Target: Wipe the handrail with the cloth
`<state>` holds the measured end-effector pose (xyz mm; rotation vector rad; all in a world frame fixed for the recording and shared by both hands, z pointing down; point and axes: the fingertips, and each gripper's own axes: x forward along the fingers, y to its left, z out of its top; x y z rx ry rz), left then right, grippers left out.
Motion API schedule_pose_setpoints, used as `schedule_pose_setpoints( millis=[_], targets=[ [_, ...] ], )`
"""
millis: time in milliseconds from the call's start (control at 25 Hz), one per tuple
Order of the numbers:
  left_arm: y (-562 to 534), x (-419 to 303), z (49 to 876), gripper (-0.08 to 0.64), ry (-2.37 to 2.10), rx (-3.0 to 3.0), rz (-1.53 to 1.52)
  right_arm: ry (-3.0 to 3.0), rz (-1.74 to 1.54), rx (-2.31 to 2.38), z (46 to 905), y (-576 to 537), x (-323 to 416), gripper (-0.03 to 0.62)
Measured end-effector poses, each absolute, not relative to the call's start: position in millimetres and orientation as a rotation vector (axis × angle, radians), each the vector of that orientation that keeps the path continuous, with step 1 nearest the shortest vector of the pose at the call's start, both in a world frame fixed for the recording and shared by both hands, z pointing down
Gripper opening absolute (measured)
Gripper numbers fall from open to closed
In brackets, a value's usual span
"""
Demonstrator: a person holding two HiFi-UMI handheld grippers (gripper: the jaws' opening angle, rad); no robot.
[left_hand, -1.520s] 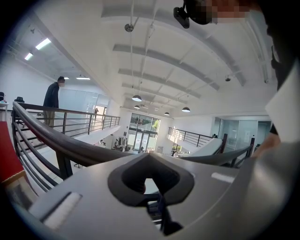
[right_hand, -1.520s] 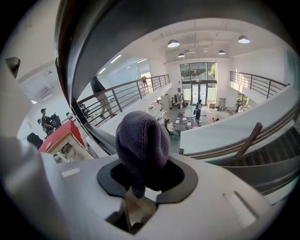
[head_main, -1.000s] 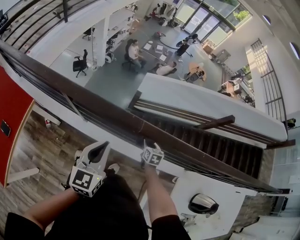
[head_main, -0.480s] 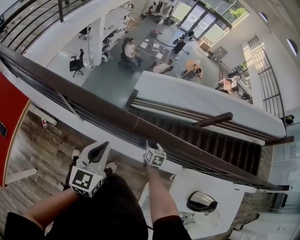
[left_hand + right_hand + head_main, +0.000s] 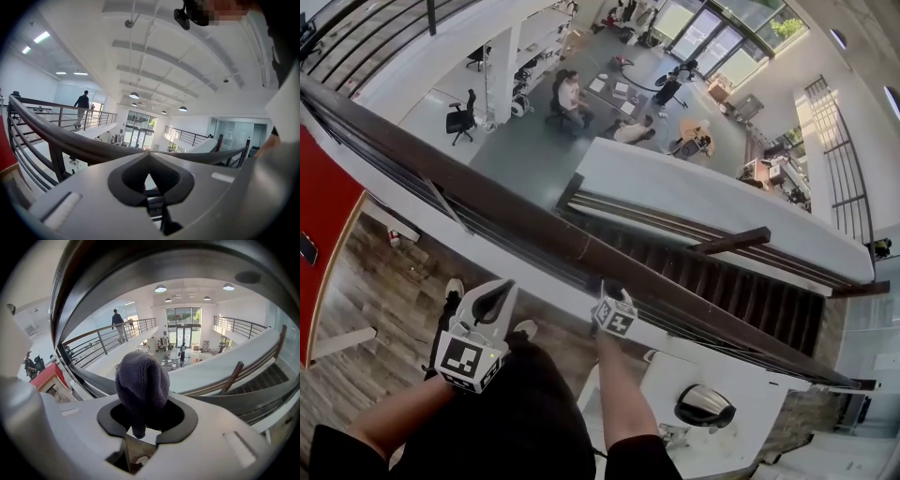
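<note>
The dark brown handrail [image 5: 534,225] runs diagonally from upper left to lower right in the head view. My right gripper [image 5: 607,292] is up against its near side, shut on a grey-purple knit cloth [image 5: 142,380] that bulges out beyond the jaws. In the right gripper view the handrail [image 5: 117,268] arcs close overhead. My left gripper [image 5: 500,292] hangs a little short of the rail on the left, shut with nothing in it. From the left gripper [image 5: 149,157] the handrail [image 5: 84,145] curves across just beyond the closed tips.
Beyond the rail is a drop to a lower floor with people at desks [image 5: 572,98] and a staircase [image 5: 722,272]. A red panel [image 5: 323,216] stands at the left over wood flooring [image 5: 384,309]. A metal bin [image 5: 705,408] sits at the lower right. A person [image 5: 82,108] walks on a far walkway.
My right gripper with the cloth has shifted slightly to the right along the rail. The left gripper has hardly moved.
</note>
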<state>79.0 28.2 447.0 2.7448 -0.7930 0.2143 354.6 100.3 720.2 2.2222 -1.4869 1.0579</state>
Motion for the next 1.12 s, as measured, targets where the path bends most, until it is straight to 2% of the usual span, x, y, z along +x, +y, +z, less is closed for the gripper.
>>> schedule_pose_setpoints(
  millis=[240,760,1120],
  targets=[
    [11,60,446,0.0,-0.825,2.707,0.216,-1.389,1.122,2.351,707,96,323,0.107],
    [-43,-6,433,0.0,-1.049,2.634,0.197,-1.793,1.179,1.848,735,-21,133,0.107],
    [-84,-78,423,0.0,-1.219,2.568,0.173,-1.898,1.124,1.646,749,-103,51,0.107]
  ],
)
